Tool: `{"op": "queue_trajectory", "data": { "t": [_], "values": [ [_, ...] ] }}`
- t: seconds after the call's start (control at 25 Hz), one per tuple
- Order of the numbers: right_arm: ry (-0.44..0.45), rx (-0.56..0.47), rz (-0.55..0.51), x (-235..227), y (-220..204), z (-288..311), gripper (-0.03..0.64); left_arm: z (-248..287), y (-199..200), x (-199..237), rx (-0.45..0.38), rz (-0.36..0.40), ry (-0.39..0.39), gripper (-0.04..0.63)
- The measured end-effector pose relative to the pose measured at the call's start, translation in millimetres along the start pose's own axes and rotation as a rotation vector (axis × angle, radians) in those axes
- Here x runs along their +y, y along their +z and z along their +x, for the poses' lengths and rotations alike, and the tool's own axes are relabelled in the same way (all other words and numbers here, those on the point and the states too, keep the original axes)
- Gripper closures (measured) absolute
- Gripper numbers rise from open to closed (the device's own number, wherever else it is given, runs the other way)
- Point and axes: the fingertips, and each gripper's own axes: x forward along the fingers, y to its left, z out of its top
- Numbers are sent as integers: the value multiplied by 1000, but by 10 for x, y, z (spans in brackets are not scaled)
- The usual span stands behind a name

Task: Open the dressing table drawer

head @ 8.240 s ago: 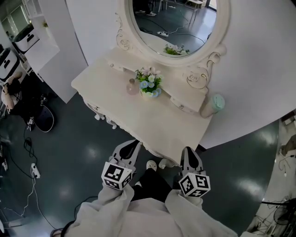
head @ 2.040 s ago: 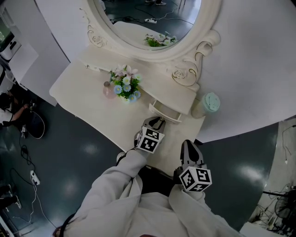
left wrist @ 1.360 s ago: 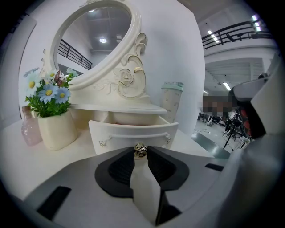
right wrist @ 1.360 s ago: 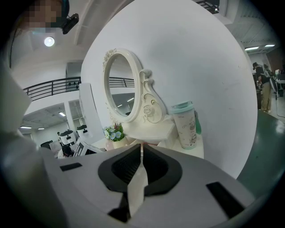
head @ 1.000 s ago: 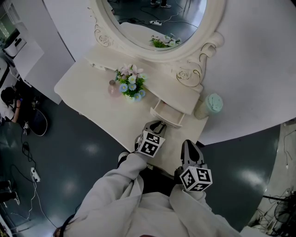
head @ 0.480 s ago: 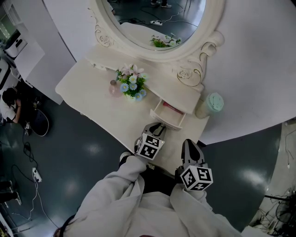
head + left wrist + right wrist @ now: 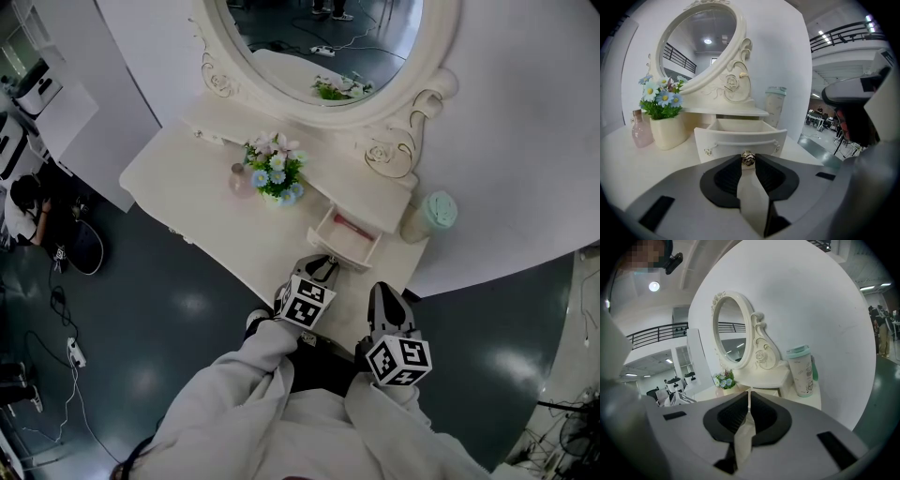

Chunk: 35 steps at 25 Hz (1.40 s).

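Drawer [image 7: 345, 236] wider, left hand-held gripper [image 7: 321, 266] pinching knob [image 7: 748, 159]

Drawer [image 7: 345, 236] farther out now, left gripper [image 7: 322, 268] jaws on its knob [image 7: 748, 159].

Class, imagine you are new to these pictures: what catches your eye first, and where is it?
The big oval mirror fills the top of the head view. Below it a small drawer stands open, the left gripper shut on its knob. A pot of flowers stands nearby.

The drawer [image 7: 344, 238] sits open between the flower pot [image 7: 275, 175] and the cup [image 7: 429, 217].
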Motion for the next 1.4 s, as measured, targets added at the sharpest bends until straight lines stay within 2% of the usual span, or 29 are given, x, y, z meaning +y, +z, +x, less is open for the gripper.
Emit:
{"op": "queue_trajectory", "data": {
  "t": [0.2, 0.36, 0.56, 0.8, 1.04, 1.4],
  "values": [
    [14, -1, 4, 46, -10, 19, 576, -26, -3, -8, 13, -7, -3, 492],
    [27, 1, 7, 90, -26, 57, 577, -29, -7, -12, 23, -57, -16, 491],
    [47, 9, 9, 142, -67, 108, 577, -97, 38, 20, 18, -45, 3, 465],
    [51, 23, 10, 153, -95, 155, 577, -336, 120, 97, -39, -174, -20, 434],
    [70, 35, 9, 174, -105, 239, 576, -625, 185, 254, -91, -188, 17, 434],
    [122, 50, 6, 265, -110, 411, 577, -1241, 452, 583, -253, -217, 97, 434]
  ]
}}
